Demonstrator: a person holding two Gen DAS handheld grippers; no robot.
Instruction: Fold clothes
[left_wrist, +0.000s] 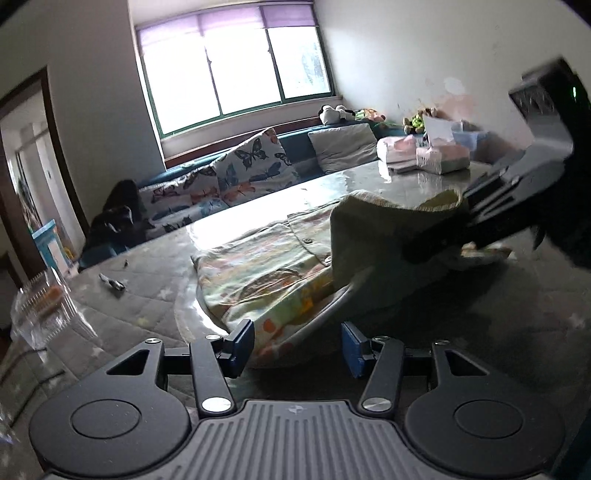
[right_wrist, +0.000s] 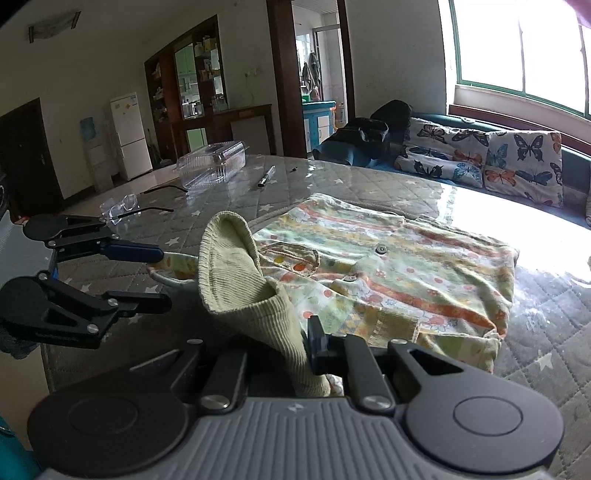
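Note:
A small flowered shirt (left_wrist: 266, 269) with buttons lies flat on the grey quilted table (left_wrist: 147, 295); it also shows in the right wrist view (right_wrist: 388, 266). My right gripper (right_wrist: 291, 343) is shut on the shirt's pale green ribbed sleeve (right_wrist: 236, 280) and holds it lifted over the shirt; it shows at the right of the left wrist view (left_wrist: 461, 225). My left gripper (left_wrist: 298, 347) is open, its blue pads either side of the shirt's near edge, holding nothing. It shows at the left of the right wrist view (right_wrist: 162, 273).
A clear plastic box (right_wrist: 212, 164), safety glasses (right_wrist: 125, 208) and a pen (right_wrist: 266, 177) lie on the table's far side. Tissue packs (left_wrist: 436, 153) sit at the other end. A sofa with butterfly cushions (left_wrist: 236, 170) runs under the window.

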